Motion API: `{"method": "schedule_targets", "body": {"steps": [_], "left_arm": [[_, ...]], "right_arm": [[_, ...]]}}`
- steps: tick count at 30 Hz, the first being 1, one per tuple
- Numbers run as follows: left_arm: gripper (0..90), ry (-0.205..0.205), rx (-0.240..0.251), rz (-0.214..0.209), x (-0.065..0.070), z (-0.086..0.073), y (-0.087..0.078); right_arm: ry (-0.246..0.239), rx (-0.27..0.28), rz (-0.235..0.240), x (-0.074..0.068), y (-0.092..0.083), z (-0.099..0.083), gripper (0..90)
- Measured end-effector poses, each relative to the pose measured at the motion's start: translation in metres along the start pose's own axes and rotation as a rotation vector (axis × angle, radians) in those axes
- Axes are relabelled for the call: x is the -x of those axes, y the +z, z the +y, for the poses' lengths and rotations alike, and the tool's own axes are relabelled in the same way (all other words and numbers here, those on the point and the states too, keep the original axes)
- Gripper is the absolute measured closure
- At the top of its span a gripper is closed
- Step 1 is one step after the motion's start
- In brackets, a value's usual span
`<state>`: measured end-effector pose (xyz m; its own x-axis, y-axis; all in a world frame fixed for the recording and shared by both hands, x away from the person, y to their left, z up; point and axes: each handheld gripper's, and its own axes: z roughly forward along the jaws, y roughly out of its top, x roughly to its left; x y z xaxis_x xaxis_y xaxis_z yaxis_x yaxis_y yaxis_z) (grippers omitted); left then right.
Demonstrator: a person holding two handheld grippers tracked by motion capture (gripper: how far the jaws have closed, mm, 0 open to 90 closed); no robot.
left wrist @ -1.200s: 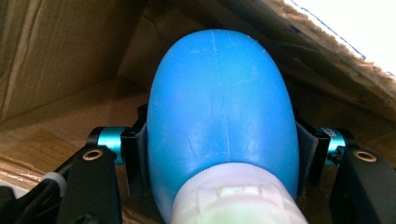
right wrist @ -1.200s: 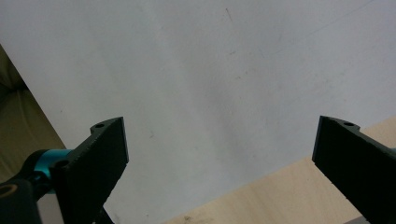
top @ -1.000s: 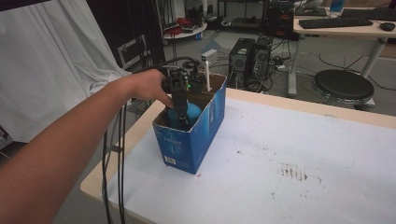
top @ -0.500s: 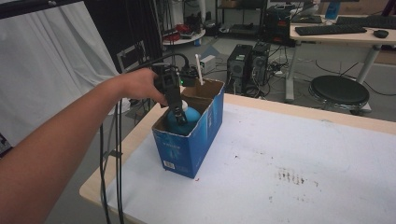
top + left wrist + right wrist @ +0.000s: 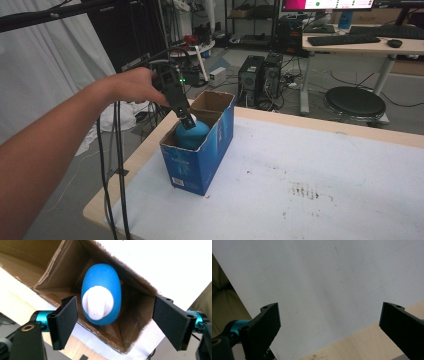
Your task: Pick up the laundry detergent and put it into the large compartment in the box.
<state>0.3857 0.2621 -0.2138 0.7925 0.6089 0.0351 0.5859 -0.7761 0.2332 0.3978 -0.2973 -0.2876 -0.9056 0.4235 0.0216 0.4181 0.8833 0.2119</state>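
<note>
Left gripper view has the left tongs [image 5: 113,322] spread wide, holding nothing, above a smooth blue egg-shaped object [image 5: 101,293] standing in the cardboard box [image 5: 200,150]; likely rigid and slippery, best pinched at its white cap [image 5: 97,301]; right tongs [image 5: 329,332] gape empty over the desk [image 5: 332,277].

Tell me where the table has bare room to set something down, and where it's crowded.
The white table top is bare across the whole stretch right of the blue cardboard box, out to the far wooden edge and the near edge. The left end is crowded: the box stands there with a blue egg-shaped object inside, the open left gripper over it, cables hanging beside.
</note>
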Motion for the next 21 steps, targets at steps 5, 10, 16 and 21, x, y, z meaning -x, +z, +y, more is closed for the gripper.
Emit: {"method": "schedule_targets", "body": {"steps": [5, 10, 16, 21], "left_arm": [[20.5, -0.002, 0.026, 0.008, 0.014, 0.009, -0.012], [20.5, 0.011, 0.043, 0.019, 0.022, 0.02, -0.017], [20.5, 0.046, 0.072, -0.012, 0.038, 0.046, -0.021], [13.6, 0.118, 0.074, -0.009, 0.062, 0.074, -0.014]], "right_arm": [[0.001, 0.007, -0.004, 0.0, -0.003, 0.0, 2.6], [0.004, 0.012, -0.007, 0.0, -0.004, -0.001, 2.6], [-0.004, 0.015, -0.009, -0.003, -0.004, 0.001, 2.6], [-0.012, 0.022, -0.009, -0.005, -0.004, 0.002, 2.6]]}}
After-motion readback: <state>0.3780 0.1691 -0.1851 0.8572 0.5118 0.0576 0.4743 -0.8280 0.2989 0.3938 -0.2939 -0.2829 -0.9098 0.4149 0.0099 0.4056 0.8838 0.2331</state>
